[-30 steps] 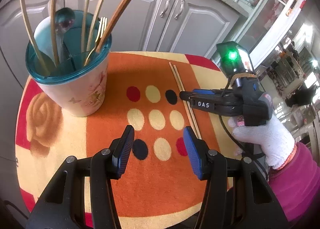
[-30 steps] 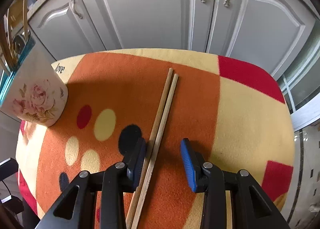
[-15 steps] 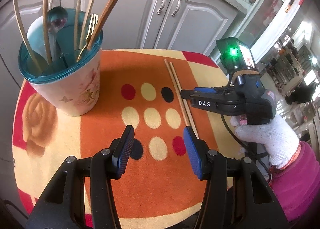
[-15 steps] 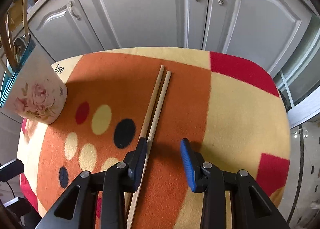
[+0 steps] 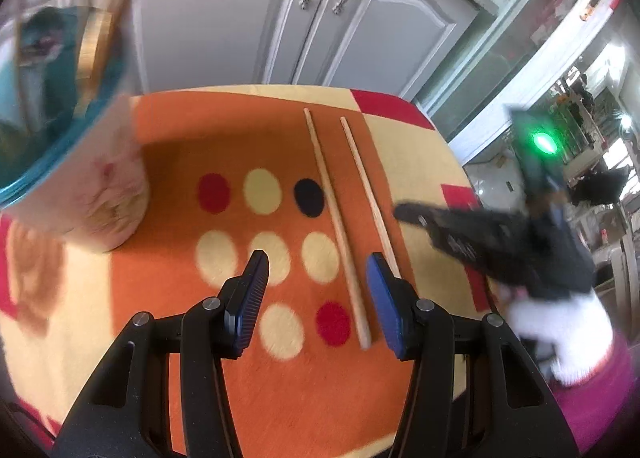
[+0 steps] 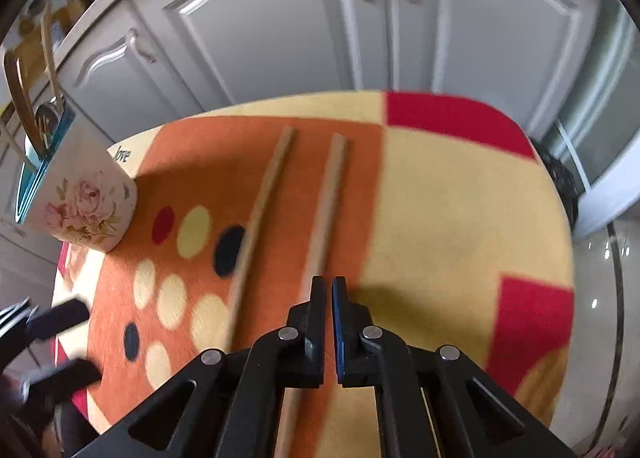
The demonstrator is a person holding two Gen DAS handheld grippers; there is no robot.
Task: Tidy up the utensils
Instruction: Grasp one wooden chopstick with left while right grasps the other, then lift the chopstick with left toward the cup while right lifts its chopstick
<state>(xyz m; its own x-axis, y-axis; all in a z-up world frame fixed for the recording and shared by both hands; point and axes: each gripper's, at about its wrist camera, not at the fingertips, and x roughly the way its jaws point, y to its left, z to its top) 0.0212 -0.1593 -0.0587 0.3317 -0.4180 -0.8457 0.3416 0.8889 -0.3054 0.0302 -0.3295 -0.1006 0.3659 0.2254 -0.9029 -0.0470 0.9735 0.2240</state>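
Observation:
Two wooden chopsticks lie apart on the orange dotted cloth. The left chopstick [image 5: 336, 226] [image 6: 256, 226] runs between the open fingers of my left gripper [image 5: 316, 262], nearer the right finger. The right chopstick [image 5: 368, 194] [image 6: 326, 210] passes under the left finger of my right gripper [image 6: 328, 282], whose jaws are shut with nothing seen between the pads. In the left wrist view the right gripper [image 5: 404, 212] sits just right of that chopstick, blurred. A floral cup [image 5: 100, 198] [image 6: 88, 210] with a teal rim holds several utensils at the left.
The round table's cloth [image 6: 448, 218] ends in a curved edge close behind the chopstick tips. Grey cabinet doors [image 5: 240, 30] stand behind it. A white-gloved hand [image 5: 560, 334] with a pink sleeve holds the right gripper. The left gripper [image 6: 64, 346] shows blurred at lower left.
The right gripper has shut. The two chopsticks, which lay side by side touching, now lie apart. The left gripper has moved right toward them, and the cup has slid to the view's left edge.

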